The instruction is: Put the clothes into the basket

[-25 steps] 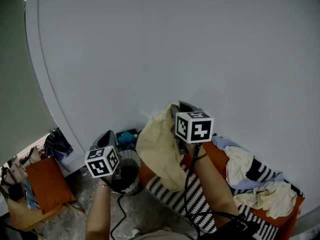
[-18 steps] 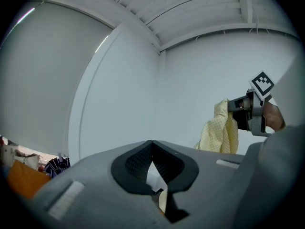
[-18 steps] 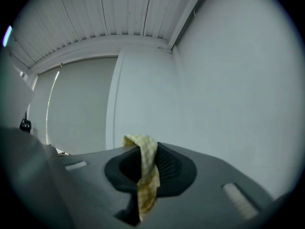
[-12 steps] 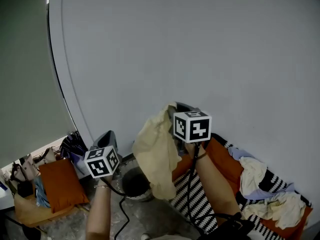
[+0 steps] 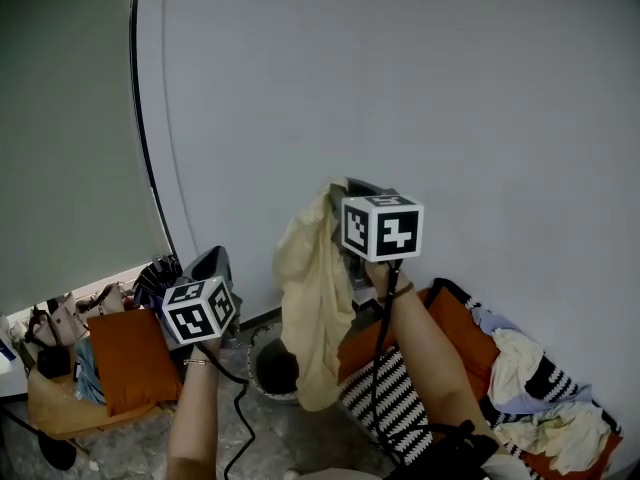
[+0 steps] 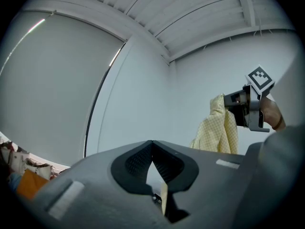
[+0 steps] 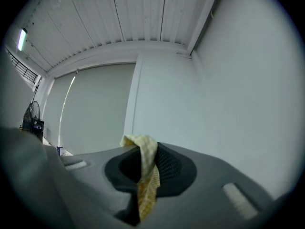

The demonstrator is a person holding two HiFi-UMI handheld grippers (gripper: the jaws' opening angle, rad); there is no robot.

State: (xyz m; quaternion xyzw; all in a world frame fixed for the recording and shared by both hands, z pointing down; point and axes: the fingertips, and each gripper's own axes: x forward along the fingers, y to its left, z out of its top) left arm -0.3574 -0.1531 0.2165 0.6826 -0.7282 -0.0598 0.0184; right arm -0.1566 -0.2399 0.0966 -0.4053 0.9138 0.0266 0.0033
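We see a long yellow cloth (image 5: 310, 308) hanging straight down, its hem just above the dark basket (image 5: 262, 380) on the floor. The right tool (image 5: 345, 196) pinches its top. The left tool (image 5: 212, 265), jaws together, waits to the basket's left.

You've got two grippers, left gripper (image 6: 152, 147) and right gripper (image 7: 147, 151), one yellow garment (image 5: 312, 298), one basket (image 5: 258, 344), one clothes heap (image 5: 540, 393).
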